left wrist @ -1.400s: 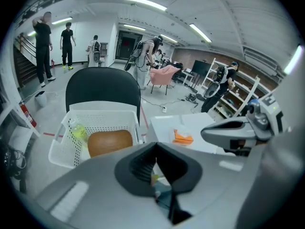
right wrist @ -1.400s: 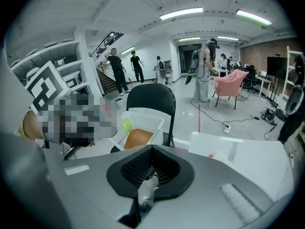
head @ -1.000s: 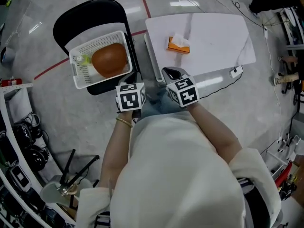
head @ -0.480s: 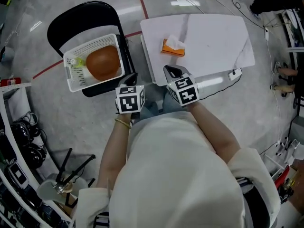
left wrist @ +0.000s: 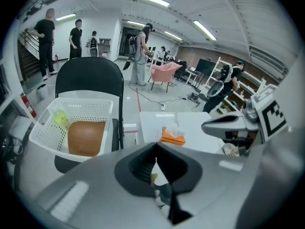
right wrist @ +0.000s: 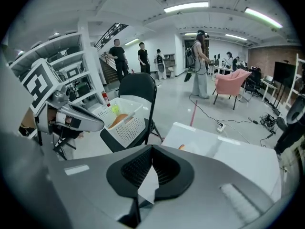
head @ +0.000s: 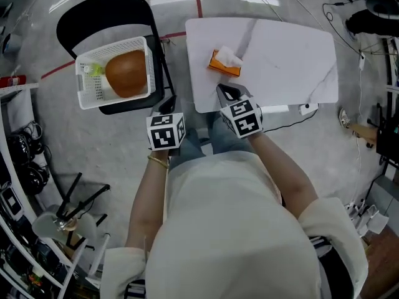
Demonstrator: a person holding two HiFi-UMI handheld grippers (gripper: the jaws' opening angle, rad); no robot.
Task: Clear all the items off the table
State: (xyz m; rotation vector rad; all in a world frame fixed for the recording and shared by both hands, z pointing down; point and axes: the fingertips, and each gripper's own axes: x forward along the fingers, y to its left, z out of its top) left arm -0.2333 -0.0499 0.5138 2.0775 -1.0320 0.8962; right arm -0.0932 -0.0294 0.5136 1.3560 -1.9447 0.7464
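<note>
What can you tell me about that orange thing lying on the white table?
It is a small, flat orange tissue pack with a crumpled white tissue sticking up from its top. It lies flat on the white table, toward the side nearest the chair, turned slightly askew to the edges. Only the table touches it.

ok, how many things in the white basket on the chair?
2: a brown rounded object on the right side of the basket, and a small yellow-green ball in its far left corner. More may hide underneath.
</note>
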